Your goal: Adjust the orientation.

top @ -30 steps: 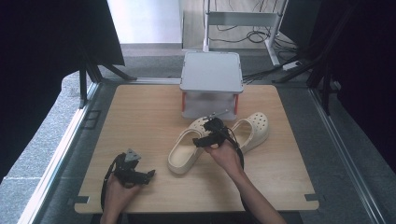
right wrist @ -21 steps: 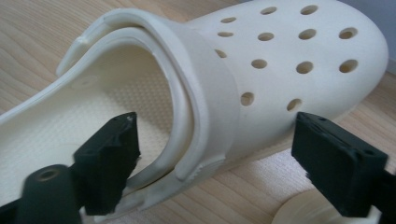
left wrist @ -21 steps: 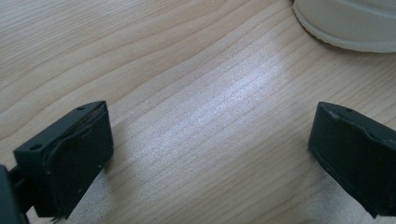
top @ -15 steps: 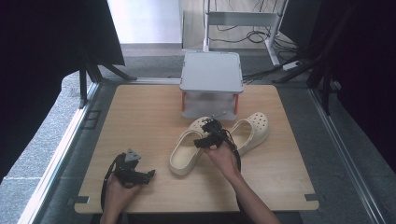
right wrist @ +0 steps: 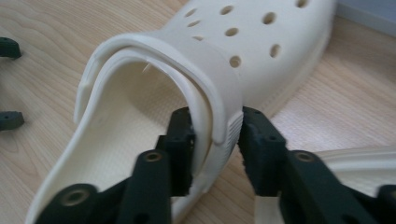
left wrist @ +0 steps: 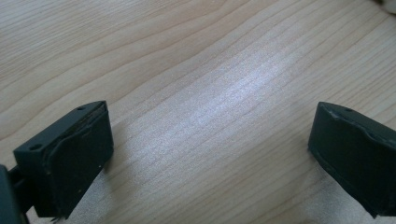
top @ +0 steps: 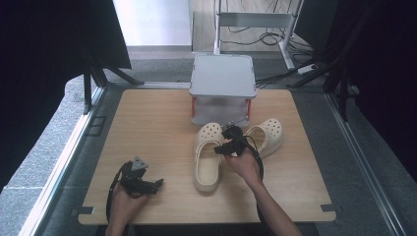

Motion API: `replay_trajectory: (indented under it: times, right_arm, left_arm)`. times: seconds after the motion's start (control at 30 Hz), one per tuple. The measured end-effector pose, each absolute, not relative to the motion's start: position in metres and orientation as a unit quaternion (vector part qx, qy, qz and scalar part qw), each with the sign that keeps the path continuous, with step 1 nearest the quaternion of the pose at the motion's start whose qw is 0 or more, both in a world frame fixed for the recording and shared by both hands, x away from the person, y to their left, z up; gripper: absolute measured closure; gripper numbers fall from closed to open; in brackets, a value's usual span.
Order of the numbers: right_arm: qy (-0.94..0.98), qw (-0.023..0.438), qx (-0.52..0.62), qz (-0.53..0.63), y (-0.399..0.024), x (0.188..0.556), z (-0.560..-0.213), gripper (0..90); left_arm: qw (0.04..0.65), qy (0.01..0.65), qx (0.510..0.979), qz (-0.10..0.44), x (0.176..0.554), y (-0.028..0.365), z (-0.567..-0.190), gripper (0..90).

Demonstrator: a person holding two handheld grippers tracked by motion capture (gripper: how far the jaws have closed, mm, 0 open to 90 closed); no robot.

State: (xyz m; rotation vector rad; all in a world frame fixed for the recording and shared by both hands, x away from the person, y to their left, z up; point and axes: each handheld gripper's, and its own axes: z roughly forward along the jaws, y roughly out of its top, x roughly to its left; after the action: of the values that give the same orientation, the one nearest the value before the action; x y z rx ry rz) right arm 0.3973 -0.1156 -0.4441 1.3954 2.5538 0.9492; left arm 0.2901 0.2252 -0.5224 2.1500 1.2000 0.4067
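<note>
Now right gripper (right wrist: 215, 140) jaws just closed, clamped on left clog (right wrist: 154, 135) side wall and strap; left gripper (left wrist: 210, 154) gapes wide over bare table (left wrist: 196, 74).

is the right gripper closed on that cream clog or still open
Closed on it. The right gripper has just been closing, and its pads now pinch the side wall of the cream clog.

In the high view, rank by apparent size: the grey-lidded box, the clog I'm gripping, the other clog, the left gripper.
1. grey-lidded box
2. gripped clog
3. other clog, partly hidden behind the right gripper, so unsure
4. left gripper
</note>
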Motion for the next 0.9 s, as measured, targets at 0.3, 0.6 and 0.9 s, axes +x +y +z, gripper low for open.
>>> replay_trajectory:
  times: [0.3,0.6,0.9]
  right_arm:
    - [0.847,0.015,0.419,0.328,-0.121,0.399,-0.438,76.1]
    - [0.874,-0.014,0.334,0.353,-0.100,0.369,-0.419,76.1]
    - [0.906,0.001,0.246,0.345,-0.072,0.337,-0.422,76.0]
  left_arm:
    - [0.317,0.455,0.818,0.155,0.290,0.225,-0.522,0.0]
    - [0.318,0.456,0.817,0.155,0.290,0.225,-0.522,0.0]
    - [0.318,0.464,0.812,0.157,0.286,0.236,-0.522,0.4]
